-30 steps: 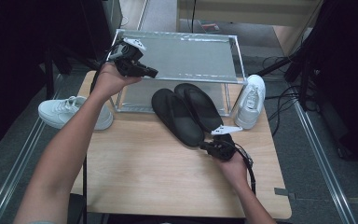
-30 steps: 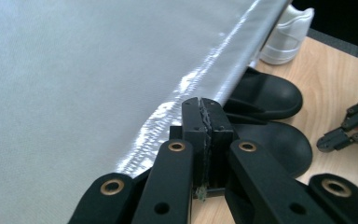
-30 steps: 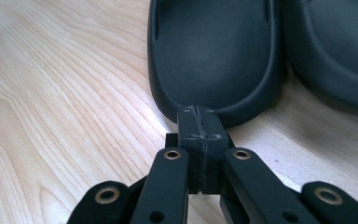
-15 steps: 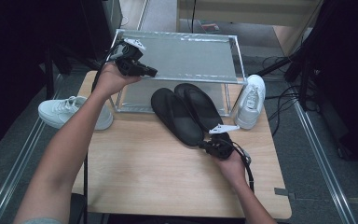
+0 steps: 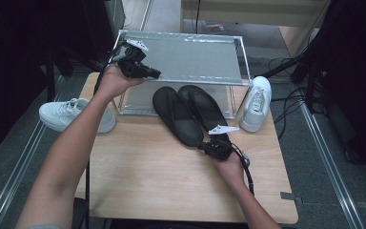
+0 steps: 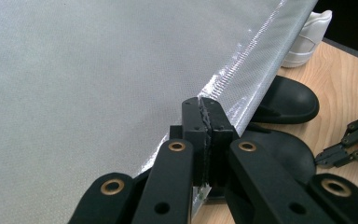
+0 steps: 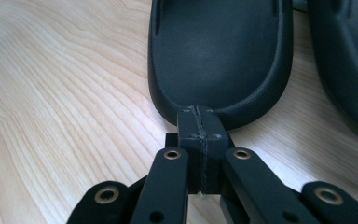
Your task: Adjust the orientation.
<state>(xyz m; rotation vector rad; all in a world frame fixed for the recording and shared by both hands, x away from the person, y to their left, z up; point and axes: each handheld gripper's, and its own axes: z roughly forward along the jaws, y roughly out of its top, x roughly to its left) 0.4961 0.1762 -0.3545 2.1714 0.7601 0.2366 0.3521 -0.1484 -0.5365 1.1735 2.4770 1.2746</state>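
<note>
While both grippers stand fully closed, the main risk lies at the shoe rack [image 5: 181,57], a light metal frame with a taut, fine-woven grey fabric shelf and a shiny folded hem: the left gripper [image 5: 147,72], jaws pressed together with nothing visibly between them, hovers at that hem, and a push there could probably slide or tip the frame on the bench [image 5: 143,176], a smooth pale wood-grain top. Next in size, two black slippers [image 5: 176,114] lie side by side, toes under the rack, heels toward the person; they look like moulded matt rubber or foam, with a raised rim around a shallow dished footbed. In the right gripper view, the right gripper [image 7: 200,114], jaws together and holding nothing, rests its tip against the rounded heel rim of the left-hand slipper [image 7: 219,56]. Because shut jaws can only nudge, the slipper may skid forward rather than be lifted. White sneakers [image 5: 256,102] flank the rack.
</note>
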